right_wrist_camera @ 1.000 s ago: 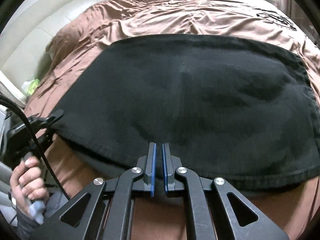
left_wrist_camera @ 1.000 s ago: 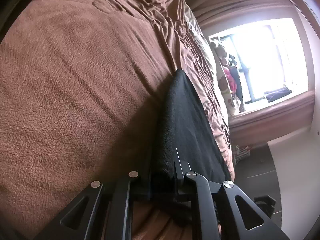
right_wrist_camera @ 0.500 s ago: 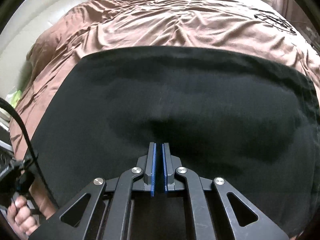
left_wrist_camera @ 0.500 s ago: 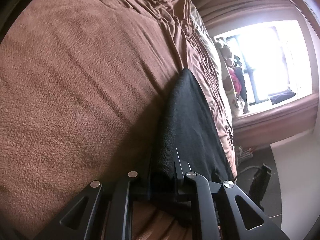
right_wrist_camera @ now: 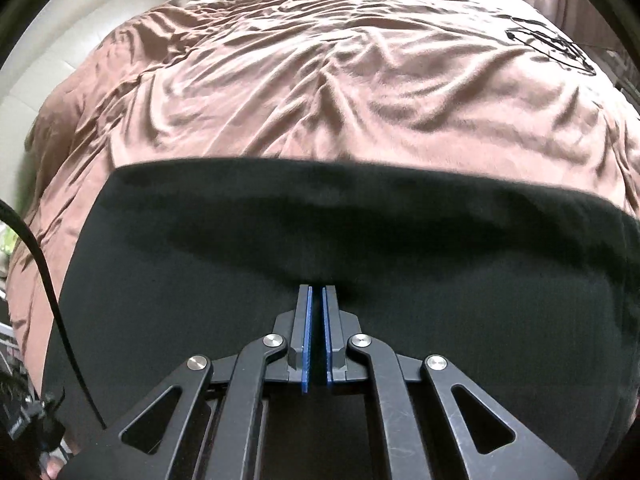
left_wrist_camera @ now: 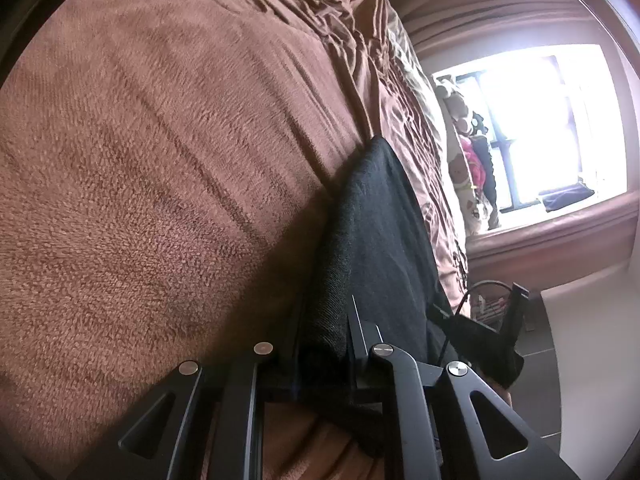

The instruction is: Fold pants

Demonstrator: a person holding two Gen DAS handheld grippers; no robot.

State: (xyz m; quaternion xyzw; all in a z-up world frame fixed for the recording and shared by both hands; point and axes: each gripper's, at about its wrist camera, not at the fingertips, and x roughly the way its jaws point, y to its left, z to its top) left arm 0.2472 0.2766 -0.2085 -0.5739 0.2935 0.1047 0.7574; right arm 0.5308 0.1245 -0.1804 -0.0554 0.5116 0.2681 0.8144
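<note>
The black pants lie across the brown bed cover, filling the lower half of the right wrist view. My right gripper is shut, its blue-padded fingers pressed together over the black cloth; whether cloth is pinched between them does not show. In the left wrist view the pants run away from me as a narrow black strip. My left gripper is shut on a thick folded edge of the pants.
The brown fleece blanket fills the left of the left wrist view. A bright window and stuffed toys lie beyond the bed. A black cable hangs at the left edge of the right wrist view.
My right gripper has moved forward over the pants, so the black cloth's far edge now lies lower in its view. My left gripper keeps its hold and has shifted slightly.
</note>
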